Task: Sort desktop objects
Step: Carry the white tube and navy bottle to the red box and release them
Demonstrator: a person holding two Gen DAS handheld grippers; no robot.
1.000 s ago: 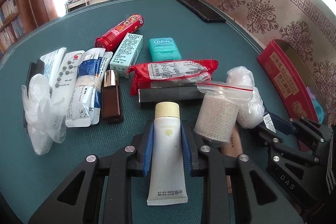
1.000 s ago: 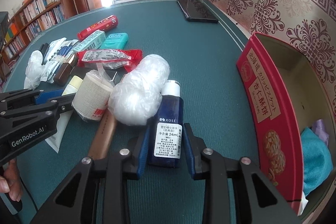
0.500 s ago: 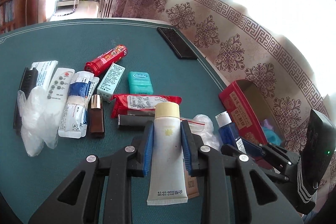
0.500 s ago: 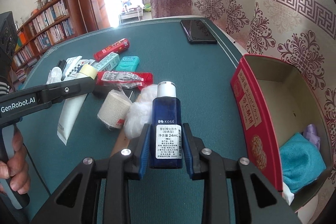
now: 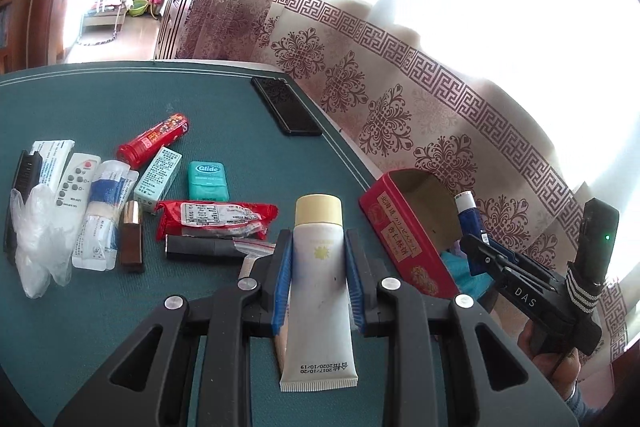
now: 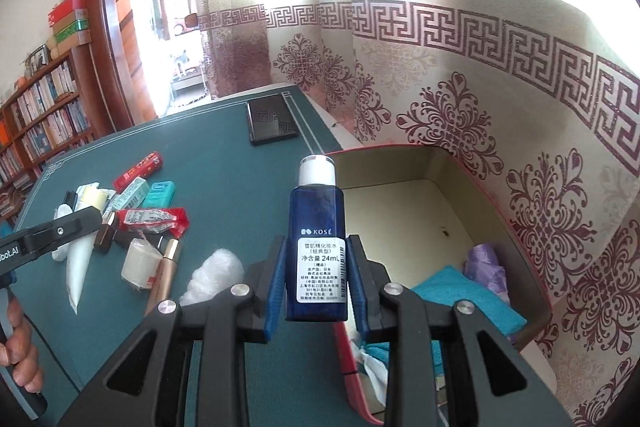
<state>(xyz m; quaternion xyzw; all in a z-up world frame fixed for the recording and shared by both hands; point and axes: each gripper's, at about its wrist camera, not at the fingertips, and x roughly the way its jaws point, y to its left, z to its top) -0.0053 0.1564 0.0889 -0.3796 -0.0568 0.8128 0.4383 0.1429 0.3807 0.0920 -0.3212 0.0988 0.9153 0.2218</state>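
My left gripper (image 5: 318,259) is shut on a white cream tube (image 5: 320,291) with a beige cap, held above the green table. My right gripper (image 6: 318,267) is shut on a small blue bottle (image 6: 318,247) with a white cap, raised over the near wall of the red box (image 6: 400,211). In the left wrist view the blue bottle (image 5: 469,219) and the right gripper (image 5: 476,247) hang over the red box (image 5: 396,227). In the right wrist view the cream tube (image 6: 82,255) shows at the left in the left gripper (image 6: 86,217).
Loose items lie on the table (image 5: 224,115): a red tube (image 5: 154,139), a teal floss box (image 5: 209,179), a red packet (image 5: 216,219), a remote (image 5: 76,179), a black phone (image 5: 286,111). Teal cloth (image 6: 468,301) and a purple bag (image 6: 486,267) lie inside the box.
Both grippers have risen with their loads. The right one carried the blue bottle from the table to over the red box; the left lifted the cream tube and tilted upward.
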